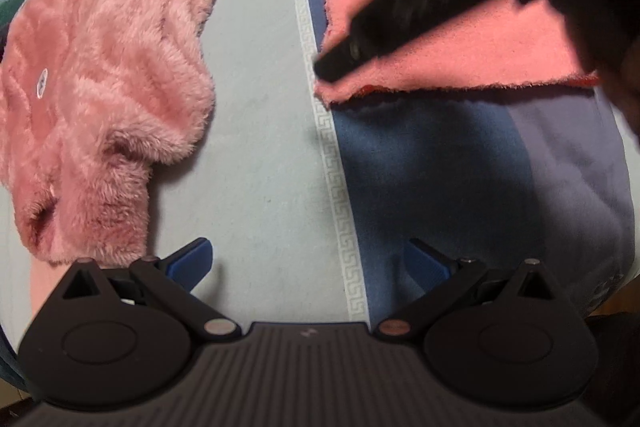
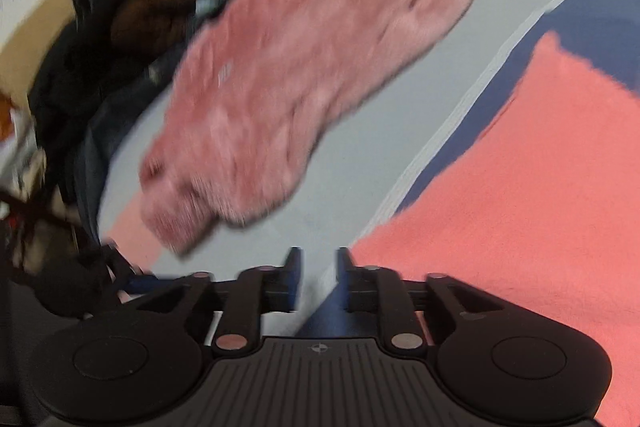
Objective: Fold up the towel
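Where the bedding lies flat, it is the biggest thing on view: a smooth bed cover (image 1: 264, 131) in pale grey-blue, with a dark navy panel (image 1: 432, 163) on the right and a white band of woven key pattern (image 1: 340, 211) running between the two from near to far. The cloth looks short-napped and matte, with only soft wrinkles.

On the left lies a fluffy pink garment (image 1: 100, 75), long-piled and plush, lumpy in shape, with a tube-like sleeve end rolled toward the near side and a small pale oval tag on its front. Behind it, at the far left, is a heap of blue and dark clothes (image 2: 132, 27), too blurred to sort out.

The towel (image 1: 440, 27) is coral pink, thin and flat, with a fine terry surface and slightly ragged edges. It rests on the navy panel at the far right, folded over so that a brighter orange-red under-layer peeps out along its near edge, the corner nearest the white band a little lifted.

A blurred black finger of the right gripper (image 1: 380, 35) lies across the towel near that corner; whether it presses the cloth I cannot tell. In its own view the right gripper (image 2: 319, 267) shows jaws a narrow gap apart, holding nothing. The left gripper (image 1: 308, 267) hangs over the bed cover with blue-padded jaws spread wide and empty.
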Action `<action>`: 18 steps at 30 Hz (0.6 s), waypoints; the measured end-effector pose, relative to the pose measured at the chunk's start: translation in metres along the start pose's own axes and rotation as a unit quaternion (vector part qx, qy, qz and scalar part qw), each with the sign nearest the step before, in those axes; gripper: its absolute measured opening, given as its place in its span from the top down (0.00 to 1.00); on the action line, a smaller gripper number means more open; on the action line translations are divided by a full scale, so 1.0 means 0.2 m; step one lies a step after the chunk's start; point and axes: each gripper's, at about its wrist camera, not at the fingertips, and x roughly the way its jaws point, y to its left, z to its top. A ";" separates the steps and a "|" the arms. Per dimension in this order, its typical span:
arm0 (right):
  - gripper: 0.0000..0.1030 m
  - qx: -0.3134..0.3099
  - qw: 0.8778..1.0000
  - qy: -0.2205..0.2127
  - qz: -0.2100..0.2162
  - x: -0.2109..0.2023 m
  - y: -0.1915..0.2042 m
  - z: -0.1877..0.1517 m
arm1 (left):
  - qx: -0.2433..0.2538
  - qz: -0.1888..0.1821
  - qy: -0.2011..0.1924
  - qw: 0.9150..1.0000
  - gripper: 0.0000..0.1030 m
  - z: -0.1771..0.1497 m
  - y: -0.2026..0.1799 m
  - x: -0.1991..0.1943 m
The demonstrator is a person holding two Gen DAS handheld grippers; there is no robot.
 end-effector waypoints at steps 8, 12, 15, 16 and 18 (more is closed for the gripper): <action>0.64 0.169 0.965 -0.039 -0.198 -0.46 -0.44 -0.39 | 0.011 -0.046 -0.048 0.998 0.00 0.14 -0.03 -0.02; 0.64 0.311 0.927 -0.061 -0.200 -0.59 -0.65 -0.63 | -0.034 -0.067 -0.053 0.996 0.00 0.23 -0.01 0.08; 0.63 0.398 0.895 -0.090 -0.181 -0.63 -0.75 -0.77 | -0.070 -0.082 -0.055 0.993 0.00 0.30 0.01 0.16; 0.63 0.408 0.891 -0.094 -0.175 -0.63 -0.76 -0.78 | -0.083 -0.088 -0.056 0.991 0.01 0.32 0.01 0.18; 0.63 0.429 0.882 -0.104 -0.163 -0.62 -0.78 -0.81 | -0.107 -0.098 -0.058 0.988 0.11 0.36 0.02 0.23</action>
